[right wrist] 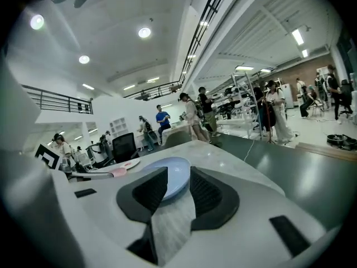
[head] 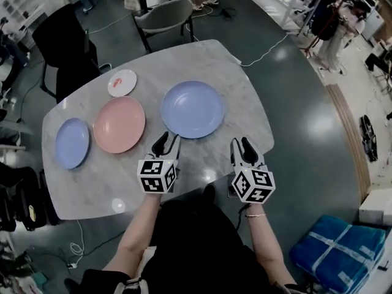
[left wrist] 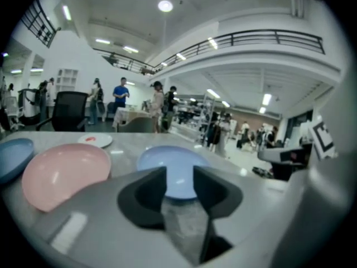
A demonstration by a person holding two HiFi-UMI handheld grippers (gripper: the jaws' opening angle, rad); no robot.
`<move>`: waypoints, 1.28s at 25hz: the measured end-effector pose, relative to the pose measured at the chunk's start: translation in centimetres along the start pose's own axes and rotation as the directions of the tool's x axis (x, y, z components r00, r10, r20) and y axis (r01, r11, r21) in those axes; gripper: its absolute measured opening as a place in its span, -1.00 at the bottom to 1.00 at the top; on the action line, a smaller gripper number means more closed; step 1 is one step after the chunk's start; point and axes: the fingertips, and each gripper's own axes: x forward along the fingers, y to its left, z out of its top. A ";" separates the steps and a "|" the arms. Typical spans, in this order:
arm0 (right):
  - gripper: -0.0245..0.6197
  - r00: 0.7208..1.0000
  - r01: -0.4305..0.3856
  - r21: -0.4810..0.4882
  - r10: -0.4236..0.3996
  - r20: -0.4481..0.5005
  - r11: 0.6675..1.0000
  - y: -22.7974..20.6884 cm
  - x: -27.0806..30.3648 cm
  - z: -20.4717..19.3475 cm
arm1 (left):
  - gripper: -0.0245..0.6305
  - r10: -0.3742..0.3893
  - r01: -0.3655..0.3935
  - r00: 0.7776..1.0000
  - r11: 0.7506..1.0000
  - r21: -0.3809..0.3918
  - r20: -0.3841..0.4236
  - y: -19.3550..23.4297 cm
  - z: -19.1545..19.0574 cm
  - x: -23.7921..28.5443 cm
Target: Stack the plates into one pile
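Jaws on the left gripper (head: 168, 141) and right gripper (head: 241, 144) stand partly apart and empty, just short of the round, glossy big blue plate (head: 192, 109) on the marble table (head: 236, 81), with the pink plate (head: 119, 124), small blue plate (head: 72, 143) and white saucer (head: 122, 82) lying left of it.

Bright, even indoor light falls from round ceiling lamps (left wrist: 165, 5) and long light strips high above the left gripper (left wrist: 179, 178). Ahead and to the right of the right gripper (head: 241, 143), the dark glossy floor (head: 294, 103) carries pale patches of glare. A small bright reflection sits on the marble table (head: 98, 182) just left of the left gripper. Shadows are soft and faint. Both gripper views bulge strongly and go black at the corners. In them the near jaws and housings are blurred, while the distant hall is sharper. The head view is slightly soft.
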 end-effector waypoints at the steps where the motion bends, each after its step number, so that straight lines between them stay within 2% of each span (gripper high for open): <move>1: -0.57 1.000 -0.024 -0.001 0.024 -0.012 1.000 -0.2 1.0 0.2 | -0.47 0.031 -0.031 1.000 0.999 -0.014 0.000 0.5 0.1 0.2; 6: -0.57 0.992 -0.108 -0.011 0.107 -0.072 0.994 -1.0 4.9 0.0 | -0.47 0.150 -0.150 0.989 0.986 -0.069 -0.008 2.2 -0.4 1.1; 10: -0.57 0.986 -0.133 -0.015 0.130 -0.108 0.991 -1.1 7.6 -0.2 | -0.47 0.195 -0.196 0.981 0.975 -0.103 -0.024 3.6 -0.6 2.0; 13: -0.56 0.981 -0.135 -0.007 0.132 -0.142 0.991 -1.2 9.5 -0.7 | -0.47 0.218 -0.222 0.975 0.962 -0.158 -0.046 5.0 -1.2 2.9; 21: -0.52 0.963 -0.101 -0.044 0.087 -0.255 0.994 -1.0 14.0 -3.1 | -0.47 0.223 -0.245 0.968 0.934 -0.260 -0.112 9.0 -2.9 5.4; 25: -0.50 0.951 -0.075 -0.066 0.051 -0.305 0.995 -1.4 15.5 -3.9 | -0.47 0.209 -0.242 0.968 0.928 -0.284 -0.142 9.9 -3.5 6.9; 32: -0.50 0.924 -0.076 -0.082 0.040 -0.381 0.994 -1.2 17.3 -5.5 | -0.48 0.182 -0.232 0.966 0.923 -0.306 -0.183 10.4 -4.4 8.7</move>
